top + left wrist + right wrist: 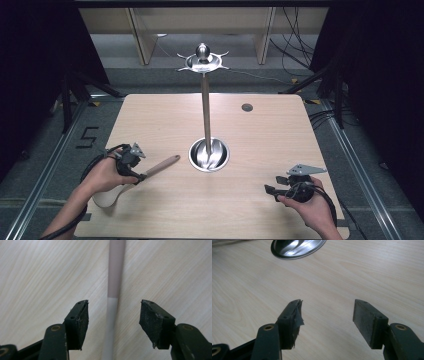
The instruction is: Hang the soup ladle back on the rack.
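A utensil with a brown handle point(162, 165) and a pale blade end point(107, 196) lies flat on the left part of the wooden table point(260, 135). My left gripper point(141, 176) sits over its shaft. In the left gripper view the shaft point(116, 267) runs between the two pads point(81, 322), which stand apart from it on both sides, so my left gripper point(113, 317) is open. A steel stand has a round base point(209, 155), a tall pole point(205, 110) and a hooked top point(202, 60). My right gripper point(270, 190) rests open at the right front, empty point(327, 315).
The stand's shiny base point(297, 247) lies ahead of the right gripper, to its left. A small dark round insert point(247, 107) sits in the table's far right part. Cables and dark frame legs point(325, 80) stand on the floor behind and beside the table.
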